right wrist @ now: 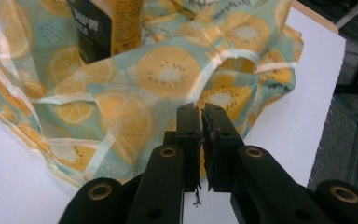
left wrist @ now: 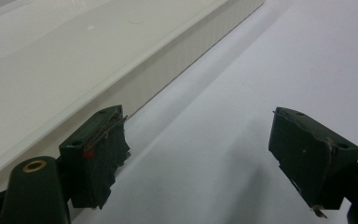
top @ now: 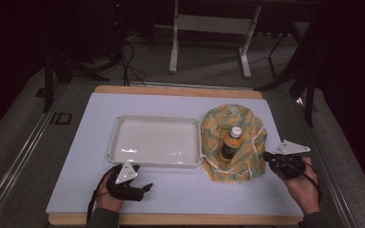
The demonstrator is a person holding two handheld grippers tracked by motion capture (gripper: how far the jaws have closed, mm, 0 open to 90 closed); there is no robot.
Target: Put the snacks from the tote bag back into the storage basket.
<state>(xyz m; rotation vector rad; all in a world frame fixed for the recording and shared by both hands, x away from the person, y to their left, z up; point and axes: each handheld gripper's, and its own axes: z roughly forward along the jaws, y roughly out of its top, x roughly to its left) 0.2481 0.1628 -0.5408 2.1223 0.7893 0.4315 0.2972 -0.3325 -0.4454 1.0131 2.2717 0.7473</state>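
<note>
A cloth bag (top: 247, 142) printed with yellow citrus slices lies open on the right of the white mat. An orange-capped bottle (top: 230, 142) with a dark and yellow label stands inside it. My right gripper (top: 267, 155) sits at the bag's right edge. In the right gripper view its jaws (right wrist: 202, 112) are pressed together with the bag's fabric (right wrist: 168, 70) at their tips, and the bottle (right wrist: 107, 28) stands behind. My left gripper (top: 145, 189) rests low on the mat in front of the white tray (top: 154, 164). It is open (left wrist: 198, 149) and holds nothing.
The shallow white tray (left wrist: 74, 60) stands empty at mid-table, its front wall close to my left jaw. The white mat (top: 195, 194) covers a wooden tabletop. Table legs and cables lie on the floor beyond the far edge.
</note>
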